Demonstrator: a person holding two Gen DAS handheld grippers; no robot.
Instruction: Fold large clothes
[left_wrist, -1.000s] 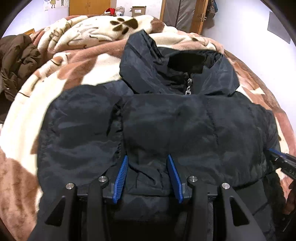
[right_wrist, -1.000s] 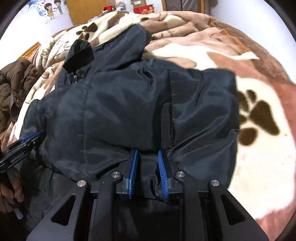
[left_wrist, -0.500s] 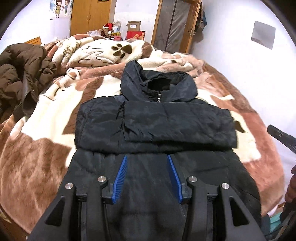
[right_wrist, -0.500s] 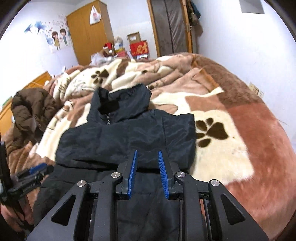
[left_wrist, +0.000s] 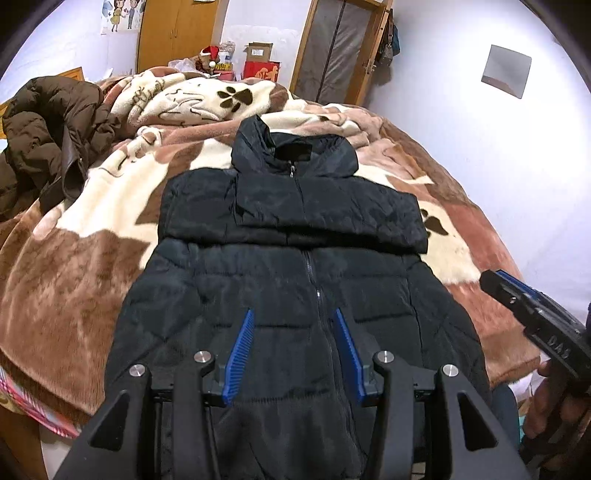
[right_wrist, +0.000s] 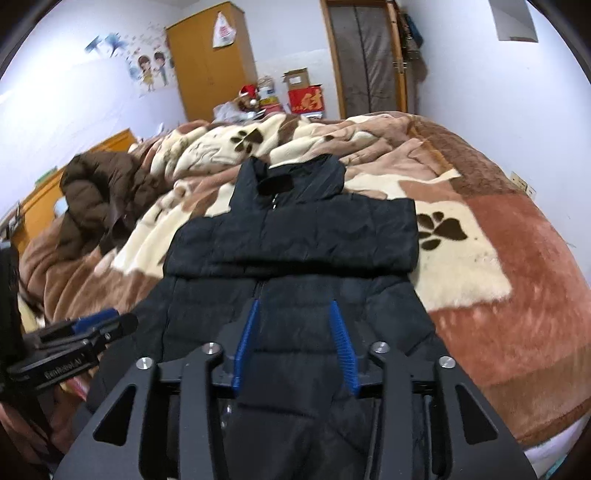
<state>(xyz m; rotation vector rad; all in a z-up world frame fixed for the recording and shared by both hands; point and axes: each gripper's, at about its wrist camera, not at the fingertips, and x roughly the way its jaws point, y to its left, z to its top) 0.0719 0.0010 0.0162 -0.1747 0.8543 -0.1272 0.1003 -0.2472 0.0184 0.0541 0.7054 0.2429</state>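
A black puffer jacket (left_wrist: 295, 266) lies face up on the bed, zipped, collar at the far end. Both sleeves are folded across its chest (right_wrist: 295, 236) in a flat band. My left gripper (left_wrist: 293, 314) hovers over the lower front of the jacket, open, with nothing pinched between its blue pads (left_wrist: 242, 343). My right gripper (right_wrist: 293, 304) hangs over the same lower part. Its jaws are opening, and no cloth is caught between them. Each gripper shows in the other's view: the right gripper (left_wrist: 517, 295) at the right edge, the left gripper (right_wrist: 103, 321) at the left edge.
A brown puffer jacket (left_wrist: 48, 125) is heaped on the bed's far left. A paw-print fleece blanket (left_wrist: 92, 229) covers the bed. The wall runs close along the right. Boxes (right_wrist: 303, 96), a wardrobe and a door stand beyond the bed. A hand (left_wrist: 546, 406) holds the right gripper.
Both grippers have pulled back and up from the folded sleeves toward the hem, so the whole jacket now shows. The right gripper's jaws have widened. The jacket lies still.
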